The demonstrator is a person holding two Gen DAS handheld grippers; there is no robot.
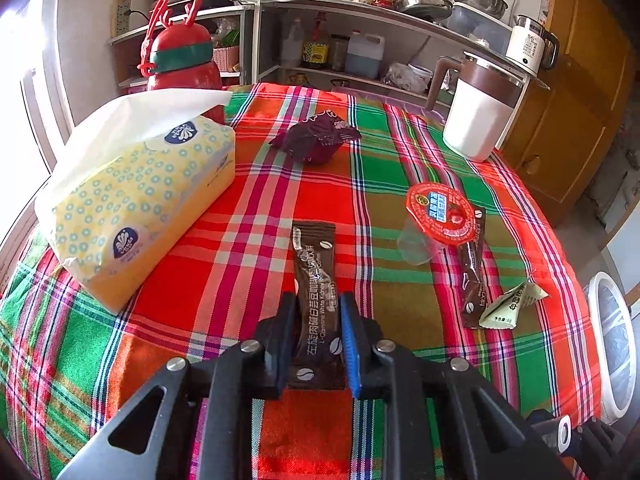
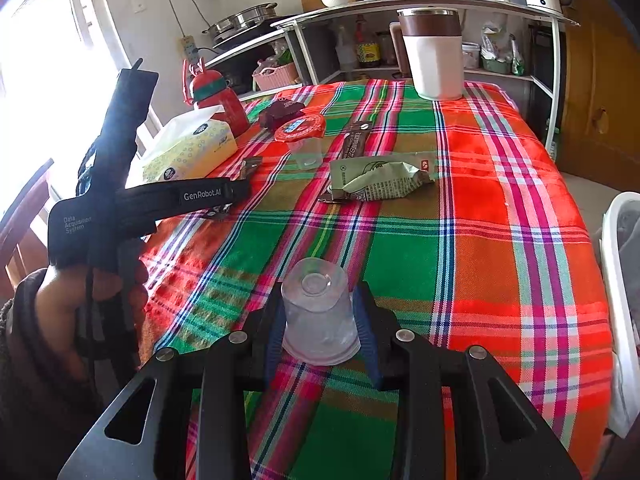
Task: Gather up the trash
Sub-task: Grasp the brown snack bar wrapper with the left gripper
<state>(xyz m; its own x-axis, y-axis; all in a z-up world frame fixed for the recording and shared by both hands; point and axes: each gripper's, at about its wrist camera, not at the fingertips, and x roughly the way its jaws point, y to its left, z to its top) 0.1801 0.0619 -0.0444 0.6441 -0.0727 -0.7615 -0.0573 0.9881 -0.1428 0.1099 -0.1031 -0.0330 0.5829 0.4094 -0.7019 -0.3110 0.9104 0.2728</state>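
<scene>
My left gripper (image 1: pixel 316 312) is shut on a brown coffee sachet (image 1: pixel 316 280) over the plaid tablecloth (image 1: pixel 248 200). My right gripper (image 2: pixel 320 300) is shut on a clear plastic cup (image 2: pixel 318 312), held upside down above the cloth. More trash lies on the table: a dark purple wrapper (image 1: pixel 320 138), a clear jelly cup with a red lid (image 1: pixel 436 216), a second brown sachet (image 1: pixel 472 276) and a pale green wrapper (image 1: pixel 512 304). In the right wrist view the green wrapper (image 2: pixel 384 182), the jelly cup (image 2: pixel 302 138) and the left gripper's body (image 2: pixel 120 184) show.
A yellow tissue pack (image 1: pixel 136 200) and a red bottle (image 1: pixel 180 60) stand at the left. A white and brown jug (image 1: pixel 476 112) stands at the far right. A white bin (image 1: pixel 616 344) sits beside the table's right edge. Kitchen shelves stand behind.
</scene>
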